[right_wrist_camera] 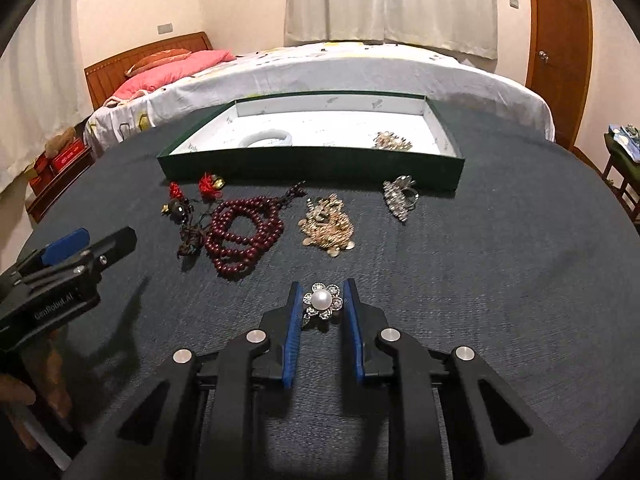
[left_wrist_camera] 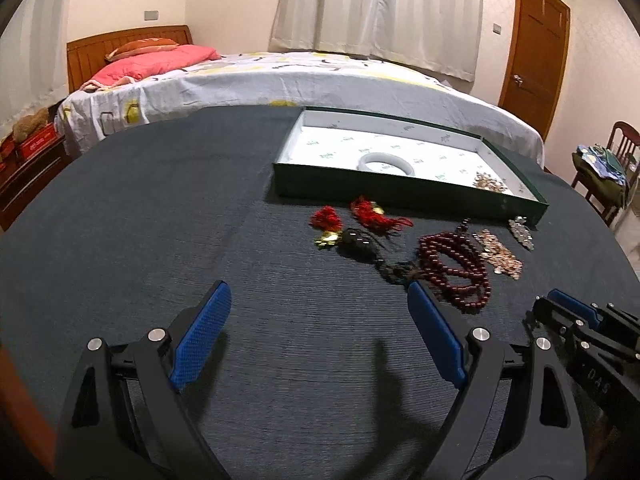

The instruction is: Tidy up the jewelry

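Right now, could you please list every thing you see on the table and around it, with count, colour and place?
tray: one, dark green, white inside, far side of table
bangle: one, white, in tray, left
gold piece: one, in tray, right
bead necklace: one, dark red, on table
tassel charms: a red and black cluster, left of beads
coin ornament: one, gold, right of beads
silver brooch: one, near tray
pearl brooch: one, silver and white, between right fingers
table: one, dark cloth
bed: one, behind
door: one, brown
left gripper: open, empty
right gripper: closed around pearl brooch
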`<state>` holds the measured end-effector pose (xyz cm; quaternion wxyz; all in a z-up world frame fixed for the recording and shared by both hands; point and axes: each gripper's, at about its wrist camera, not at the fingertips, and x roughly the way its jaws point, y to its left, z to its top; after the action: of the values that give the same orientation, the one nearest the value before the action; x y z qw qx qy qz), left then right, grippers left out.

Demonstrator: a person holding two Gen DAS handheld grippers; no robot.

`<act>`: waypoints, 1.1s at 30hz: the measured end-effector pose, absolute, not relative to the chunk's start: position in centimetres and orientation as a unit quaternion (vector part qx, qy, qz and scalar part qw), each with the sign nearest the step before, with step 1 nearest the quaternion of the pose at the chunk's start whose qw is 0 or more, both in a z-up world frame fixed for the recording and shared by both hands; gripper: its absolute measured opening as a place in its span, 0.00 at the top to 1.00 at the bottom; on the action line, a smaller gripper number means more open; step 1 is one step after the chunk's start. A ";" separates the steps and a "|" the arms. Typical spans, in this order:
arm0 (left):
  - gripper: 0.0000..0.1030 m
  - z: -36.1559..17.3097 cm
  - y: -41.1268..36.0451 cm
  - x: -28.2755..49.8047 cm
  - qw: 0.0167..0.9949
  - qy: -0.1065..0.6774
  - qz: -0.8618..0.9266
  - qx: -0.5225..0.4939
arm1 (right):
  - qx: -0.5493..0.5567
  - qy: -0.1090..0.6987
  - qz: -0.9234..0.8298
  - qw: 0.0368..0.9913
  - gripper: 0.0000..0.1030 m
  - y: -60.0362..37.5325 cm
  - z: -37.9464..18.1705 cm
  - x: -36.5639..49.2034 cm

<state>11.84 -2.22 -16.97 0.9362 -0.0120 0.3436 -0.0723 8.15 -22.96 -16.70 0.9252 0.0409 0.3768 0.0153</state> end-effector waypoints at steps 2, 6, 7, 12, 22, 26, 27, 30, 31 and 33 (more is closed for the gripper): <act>0.15 -17.0 -3.0 12.0 0.934 0.347 -0.081 -0.010 | 0.042 0.374 0.013 0.926 0.79 -23.4 -16.5 8.1; 0.15 -17.3 -4.7 12.6 0.929 0.358 -0.094 -0.005 | 0.051 0.372 0.011 0.927 0.79 -24.2 -16.3 8.1; 0.15 -17.4 -4.9 12.8 0.928 0.360 -0.094 -0.002 | 0.054 0.372 0.010 0.927 0.79 -24.5 -16.3 8.1; 0.22 -17.9 -6.6 14.2 0.917 0.386 -0.095 0.015 | 0.067 0.369 0.010 0.927 0.79 -25.3 -16.2 8.2; 0.53 -18.7 -7.0 15.3 0.908 0.407 -0.095 0.035 | 0.085 0.370 0.016 0.925 0.79 -25.8 -16.5 8.3; 0.59 -18.7 -5.7 15.0 0.908 0.406 -0.100 0.027 | 0.088 0.368 0.016 0.926 0.79 -26.0 -16.4 8.2; 0.59 -18.6 -5.6 14.9 0.908 0.407 -0.098 0.024 | 0.089 0.367 0.017 0.926 0.79 -26.0 -16.4 8.2; 0.48 -18.4 -5.1 15.0 0.908 0.407 -0.099 0.004 | 0.090 0.368 0.018 0.925 0.79 -26.0 -16.5 8.3; 0.35 -18.3 -5.1 15.1 0.909 0.405 -0.097 0.004 | 0.090 0.369 0.018 0.925 0.79 -26.0 -16.5 8.3; 0.32 -18.0 -5.4 15.0 0.913 0.396 -0.098 0.011 | 0.090 0.370 0.019 0.924 0.79 -26.1 -16.5 8.2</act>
<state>15.01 -5.37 -18.02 0.9130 0.0111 0.3958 -0.0984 8.20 -26.08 -16.46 0.9244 0.0900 0.3702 0.0191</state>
